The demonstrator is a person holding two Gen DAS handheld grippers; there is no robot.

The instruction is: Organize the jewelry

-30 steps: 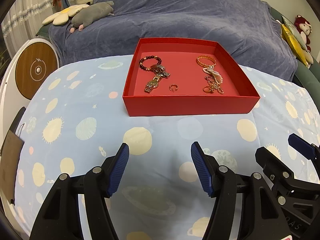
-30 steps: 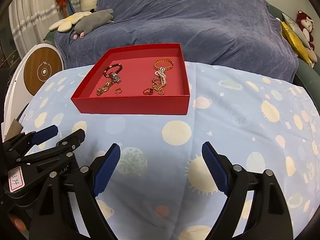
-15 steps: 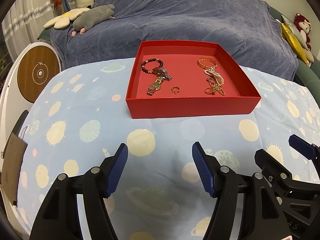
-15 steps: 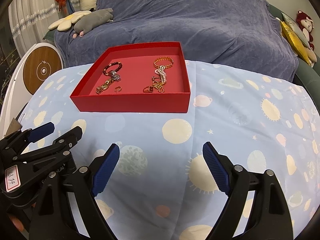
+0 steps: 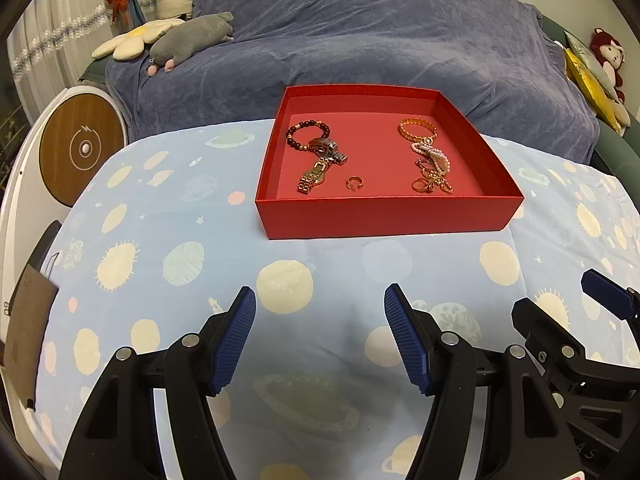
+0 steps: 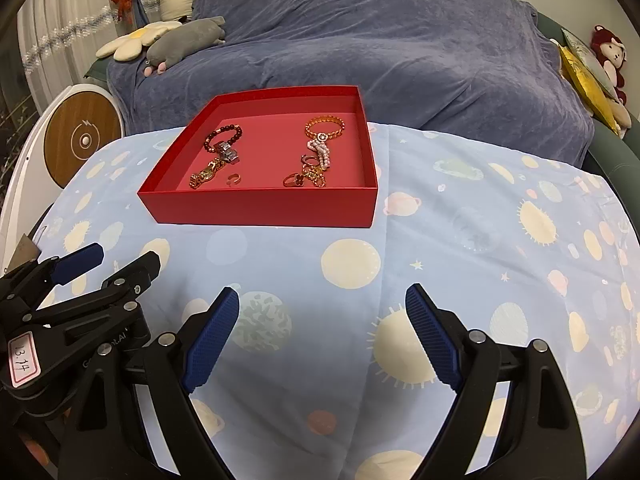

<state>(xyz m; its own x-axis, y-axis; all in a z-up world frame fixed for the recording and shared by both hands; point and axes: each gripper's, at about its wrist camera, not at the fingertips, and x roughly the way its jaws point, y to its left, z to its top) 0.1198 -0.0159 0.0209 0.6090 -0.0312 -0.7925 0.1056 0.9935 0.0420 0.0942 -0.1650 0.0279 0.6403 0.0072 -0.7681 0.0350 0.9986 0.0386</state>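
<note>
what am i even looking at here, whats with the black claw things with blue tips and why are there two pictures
The black claws are two hand-held grippers; a person holds one in each hand. There is no robot arm. Each carries a wide-angle camera looking forward along its two fingers, so you get one picture per gripper. The left gripper fills the bottom of its own view, and the right gripper does the same in the other. Both stand open and hold nothing. The blue parts are ribbed pads on the fingers.

Ahead, on a planet-print cloth, sits a shallow red tray with jewelry inside: a dark beaded bracelet, a gold watch, a small ring, a gold bangle and a tangle of pearls and chains. Behind is a blue-covered sofa.
</note>
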